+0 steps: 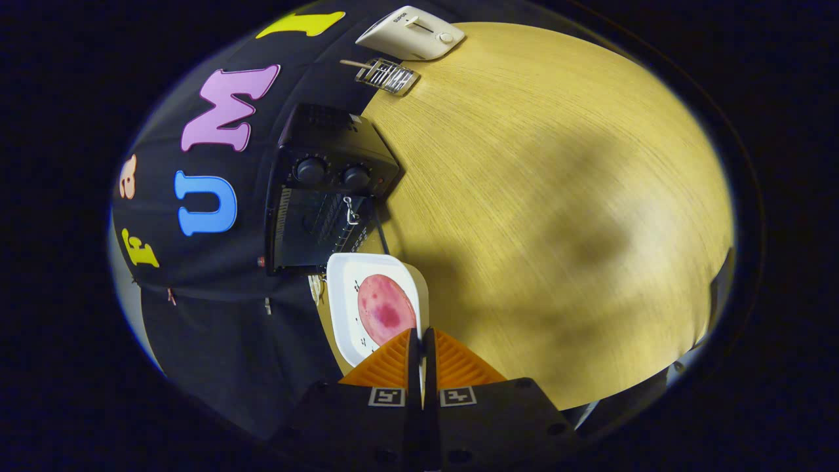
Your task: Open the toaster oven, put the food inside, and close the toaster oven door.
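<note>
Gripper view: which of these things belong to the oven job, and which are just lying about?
Belong to the job:
- black toaster oven, door looks open
- white plate gripped by its edge
- round pink food on that plate
- tongs, closed on the plate's edge

Just lying about:
- white toaster at the table's far end
- small wire rack beside it

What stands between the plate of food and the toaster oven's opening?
Nothing visible. The gripper is shut on the white plate rim; the pink food lies on it. The toaster oven door seems already open, just beyond the plate.
</note>
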